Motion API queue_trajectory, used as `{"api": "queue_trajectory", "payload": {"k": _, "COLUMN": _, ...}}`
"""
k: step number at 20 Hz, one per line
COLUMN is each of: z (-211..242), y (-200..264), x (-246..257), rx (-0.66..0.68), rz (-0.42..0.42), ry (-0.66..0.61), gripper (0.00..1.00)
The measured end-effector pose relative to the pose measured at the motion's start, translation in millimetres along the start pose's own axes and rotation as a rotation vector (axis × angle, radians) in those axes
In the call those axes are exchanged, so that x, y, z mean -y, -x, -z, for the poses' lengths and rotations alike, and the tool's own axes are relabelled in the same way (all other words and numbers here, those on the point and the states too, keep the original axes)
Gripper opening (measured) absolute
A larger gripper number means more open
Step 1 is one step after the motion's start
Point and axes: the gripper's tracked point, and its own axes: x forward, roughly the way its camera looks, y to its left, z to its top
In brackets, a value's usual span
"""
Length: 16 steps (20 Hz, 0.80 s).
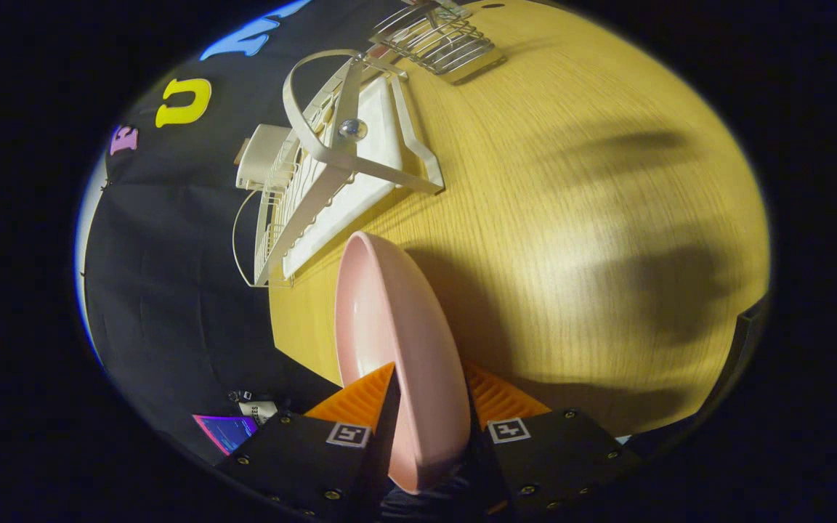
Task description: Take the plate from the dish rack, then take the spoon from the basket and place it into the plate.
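Here we have the tongs (426, 407) clenched on the pink plate (397, 341), held edge-on between them, its long axis running straight ahead toward the dish rack (338, 181); desk (571, 218) alongside.

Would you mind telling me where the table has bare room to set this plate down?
The claw is shut on the pink plate. The wooden table lies bare beside the plate, away from the white dish rack, up to the wire basket. It is crowded along the black cloth, where rack and basket stand.
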Motion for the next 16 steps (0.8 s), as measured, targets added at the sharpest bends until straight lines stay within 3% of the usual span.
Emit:
{"api": "queue_trajectory", "payload": {"k": 1, "z": -2.6, "y": 4.2, "x": -0.1, "rx": 0.004, "rz": 0.002, "ry": -0.010, "gripper": 0.46}}
{"api": "queue_trajectory", "payload": {"k": 2, "z": -6.3, "y": 8.4, "x": 4.8, "rx": 0.019, "rz": 0.025, "ry": -0.006, "gripper": 0.58}}
{"api": "queue_trajectory", "payload": {"k": 3, "z": -10.5, "y": 13.9, "x": 9.9, "rx": 0.034, "rz": 0.042, "ry": 0.008, "gripper": 0.60}}
{"api": "queue_trajectory", "payload": {"k": 8, "z": -38.7, "y": 48.7, "x": 18.8, "rx": 0.143, "rz": 0.066, "ry": 0.050, "gripper": 0.60}}
{"api": "queue_trajectory", "payload": {"k": 16, "z": -145.7, "y": 138.7, "x": -24.8, "rx": 0.619, "rz": 0.068, "ry": 0.178, "gripper": 0.60}}
